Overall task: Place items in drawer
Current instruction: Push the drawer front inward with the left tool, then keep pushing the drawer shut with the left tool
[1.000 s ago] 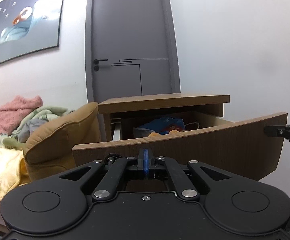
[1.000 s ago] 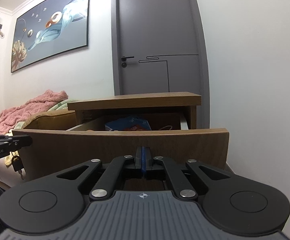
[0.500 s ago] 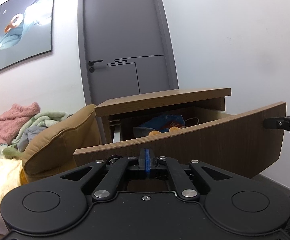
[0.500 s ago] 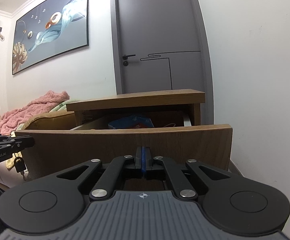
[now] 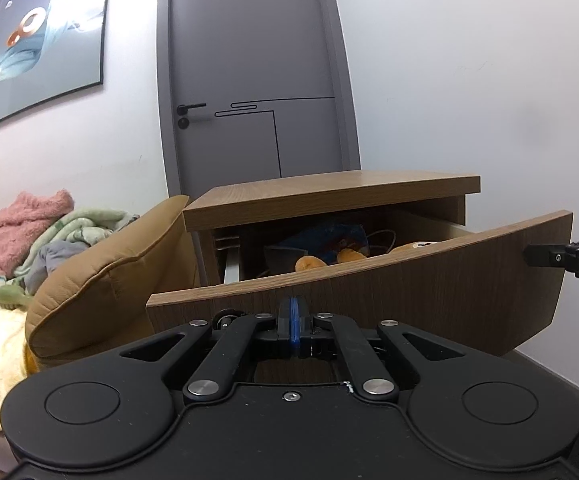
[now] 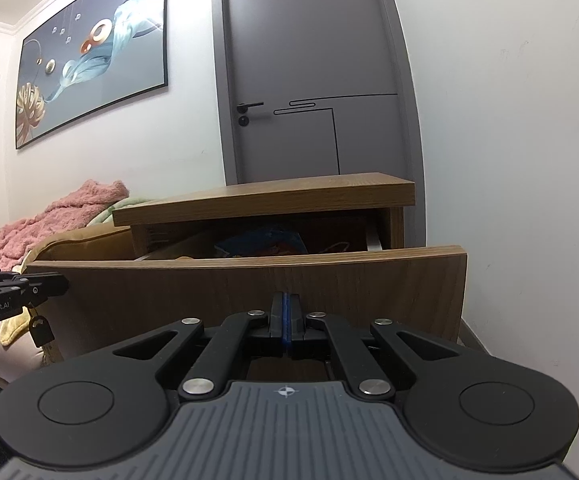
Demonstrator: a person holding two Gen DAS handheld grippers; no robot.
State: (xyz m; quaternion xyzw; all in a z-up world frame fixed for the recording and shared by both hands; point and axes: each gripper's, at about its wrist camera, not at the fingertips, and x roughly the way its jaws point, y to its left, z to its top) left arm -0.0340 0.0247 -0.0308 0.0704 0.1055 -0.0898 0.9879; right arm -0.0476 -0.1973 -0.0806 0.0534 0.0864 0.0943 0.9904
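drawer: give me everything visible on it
The drawer is wood-grain brown, with a flat handle-less front panel, pulled well out from under the nightstand top. A pale side wall and metal runner show behind. Inside lie a blue packet, tan plush parts and a thin cord. Both grippers face its front; contact cannot be told.

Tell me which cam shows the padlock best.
Right wrist view. The padlock hangs below the left gripper at the frame's left edge, in front of the drawer. In the left wrist view the padlock is not visible; its own gripper shows only shut fingers.
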